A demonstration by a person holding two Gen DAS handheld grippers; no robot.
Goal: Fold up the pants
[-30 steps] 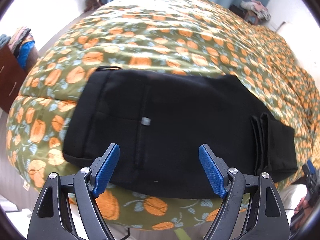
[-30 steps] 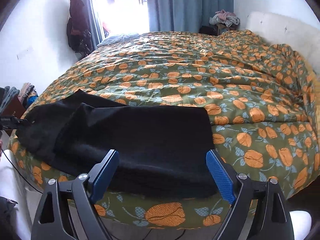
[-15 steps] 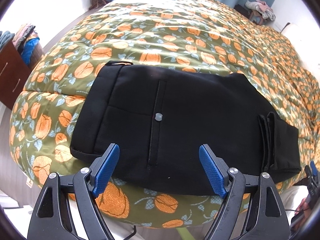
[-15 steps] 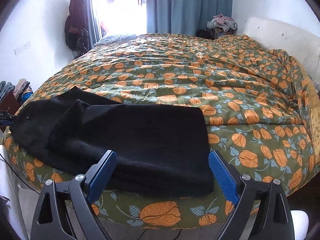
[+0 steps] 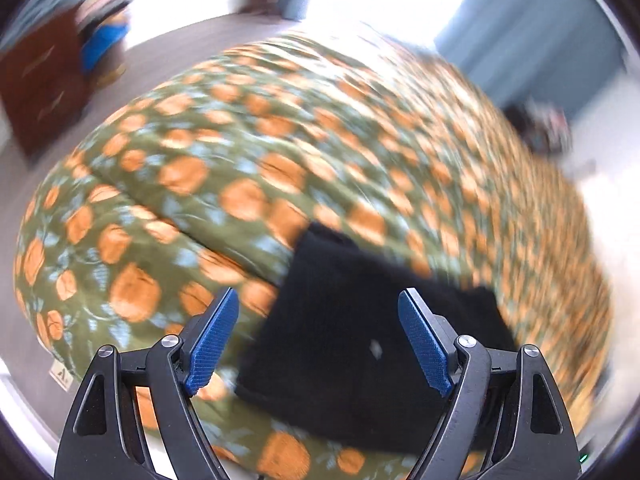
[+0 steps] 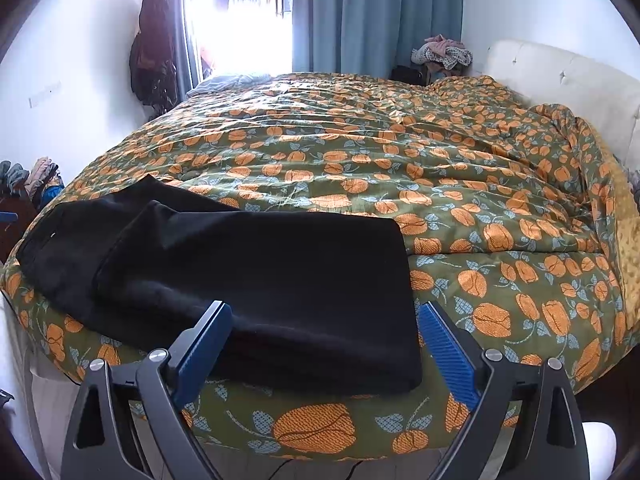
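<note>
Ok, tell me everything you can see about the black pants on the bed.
The black pants are a soft, matte dark fabric, lying flat near the edge of the green quilt with orange flowers. They are folded over: an upper layer covers most of the lower one, which sticks out on the left with a small pale button. Edges look fairly straight, the surface smooth. Only the quilt touches them; the right gripper and left gripper sit open, holding nothing.

Folded black pants [image 6: 256, 280] lie at the near edge of a bed's orange-flowered quilt [image 6: 400, 168] (teal curtains [image 6: 376, 16] behind), the right gripper [image 6: 326, 356] spread wide, holding nothing.
</note>
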